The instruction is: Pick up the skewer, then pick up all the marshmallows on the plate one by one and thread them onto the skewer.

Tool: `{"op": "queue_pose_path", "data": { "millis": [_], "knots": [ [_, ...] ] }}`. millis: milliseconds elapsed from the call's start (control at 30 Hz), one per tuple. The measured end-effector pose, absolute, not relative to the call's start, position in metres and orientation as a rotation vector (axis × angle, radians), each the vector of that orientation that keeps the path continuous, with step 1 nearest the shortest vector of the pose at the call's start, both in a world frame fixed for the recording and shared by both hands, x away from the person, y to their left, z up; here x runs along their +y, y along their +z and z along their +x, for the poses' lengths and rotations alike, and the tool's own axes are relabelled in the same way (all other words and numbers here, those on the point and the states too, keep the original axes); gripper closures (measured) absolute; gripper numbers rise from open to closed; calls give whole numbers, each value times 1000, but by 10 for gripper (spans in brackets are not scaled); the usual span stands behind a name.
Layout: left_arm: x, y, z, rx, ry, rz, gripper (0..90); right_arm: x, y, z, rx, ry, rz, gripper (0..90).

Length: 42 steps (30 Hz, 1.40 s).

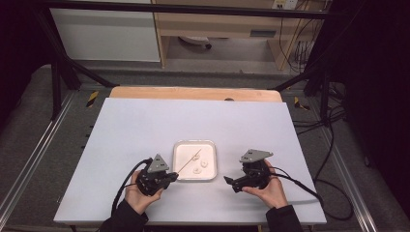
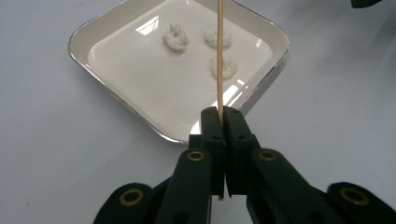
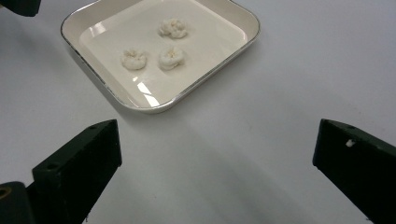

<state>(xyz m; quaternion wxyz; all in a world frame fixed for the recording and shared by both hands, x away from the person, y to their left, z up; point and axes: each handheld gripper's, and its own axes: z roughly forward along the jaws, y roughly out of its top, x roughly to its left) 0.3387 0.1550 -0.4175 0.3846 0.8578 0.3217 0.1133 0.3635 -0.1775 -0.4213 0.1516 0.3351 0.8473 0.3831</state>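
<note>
Left tool (image 2: 222, 119) clamped on wooden skewer (image 2: 219, 56) angled over white tray (image 1: 178, 145) at frame centre, right tool (image 3: 217, 154) jaws wide apart, empty, right of tray; three dough pieces (image 3: 172, 56) lie loose, none skewered yet, so threading looks barely begun.

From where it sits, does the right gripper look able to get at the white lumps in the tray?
Probably yes: the right gripper is open, with bare table between it and the tray.

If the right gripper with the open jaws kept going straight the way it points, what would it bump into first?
Probably the white tray: the right gripper points at it over bare table, nothing between. Depth is hard to judge.
</note>
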Motion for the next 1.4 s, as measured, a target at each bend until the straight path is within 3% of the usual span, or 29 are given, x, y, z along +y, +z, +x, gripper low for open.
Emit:
{"op": "queue_pose_path", "data": {
  "millis": [1000,1400],
  "knots": [
    [169,-422,337,857,276,2094,882,-128,-423,394,2396,1213,1036,29],
    [170,-422,337,860,276,2086,882,-103,-430,413,2487,1193,969,220]
  ]
}}
